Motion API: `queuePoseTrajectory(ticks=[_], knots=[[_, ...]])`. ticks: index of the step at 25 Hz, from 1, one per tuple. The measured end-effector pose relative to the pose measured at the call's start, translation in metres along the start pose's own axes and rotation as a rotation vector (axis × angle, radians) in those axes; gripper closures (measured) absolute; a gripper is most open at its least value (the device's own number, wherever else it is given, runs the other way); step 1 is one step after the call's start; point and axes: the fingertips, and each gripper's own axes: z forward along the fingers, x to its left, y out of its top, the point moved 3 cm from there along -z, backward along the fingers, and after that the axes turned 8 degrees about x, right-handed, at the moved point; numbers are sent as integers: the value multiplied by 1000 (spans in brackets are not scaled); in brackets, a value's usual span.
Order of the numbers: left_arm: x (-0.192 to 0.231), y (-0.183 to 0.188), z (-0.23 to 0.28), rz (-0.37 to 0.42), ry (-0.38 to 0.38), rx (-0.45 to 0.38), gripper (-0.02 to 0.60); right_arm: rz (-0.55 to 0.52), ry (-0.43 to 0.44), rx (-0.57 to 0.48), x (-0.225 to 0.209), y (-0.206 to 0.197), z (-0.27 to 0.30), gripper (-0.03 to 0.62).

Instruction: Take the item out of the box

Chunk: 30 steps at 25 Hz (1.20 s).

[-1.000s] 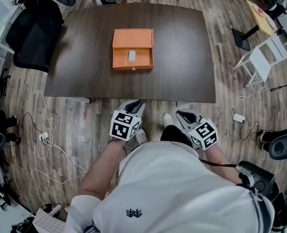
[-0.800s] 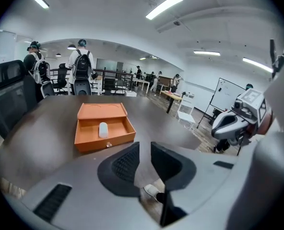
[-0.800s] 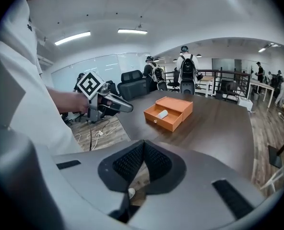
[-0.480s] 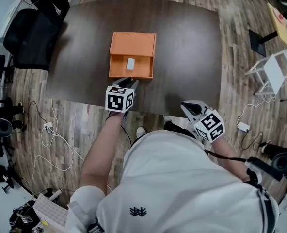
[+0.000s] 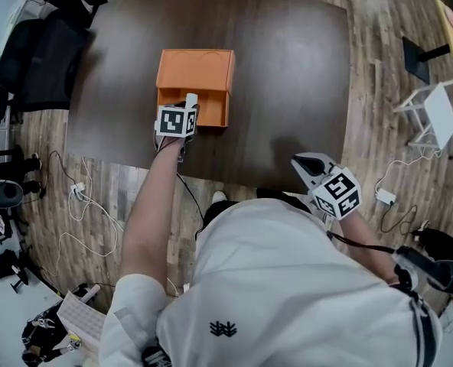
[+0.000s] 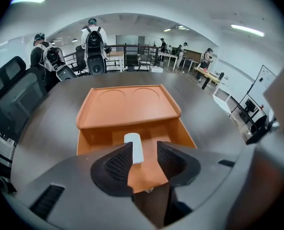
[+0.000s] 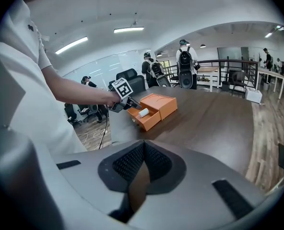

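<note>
Left gripper [image 6: 144,151] jaws just opening, item [image 6: 134,146] between, seemingly untouched, right gripper [image 7: 144,146] closed

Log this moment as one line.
left gripper: open, jaws just been opening, nothing gripped | white item: in open drawer of orange box, ahead of jaw gap | right gripper: shut, empty, away from box

A dark brown wooden worktop [image 5: 288,90] stands on a grey-brown plank floor [image 5: 379,128]. Left of the worktop sits a black padded office chair [image 5: 39,60], and right of it a white metal-framed stand [image 5: 441,109]. Thin white cables with a plug [image 5: 77,190] trail near its front left corner. Beyond its far edge stands a person wearing a black backpack [image 6: 95,35].
</note>
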Motion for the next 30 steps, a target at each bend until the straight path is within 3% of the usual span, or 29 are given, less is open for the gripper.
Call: queuePoseTrajectory(ticks=[14, 30], knots=[[22, 8, 58, -14, 91, 190, 391, 52, 25, 19, -49, -15, -6, 591], [24, 7, 70, -18, 104, 225, 405, 74, 33, 24, -63, -20, -4, 591]])
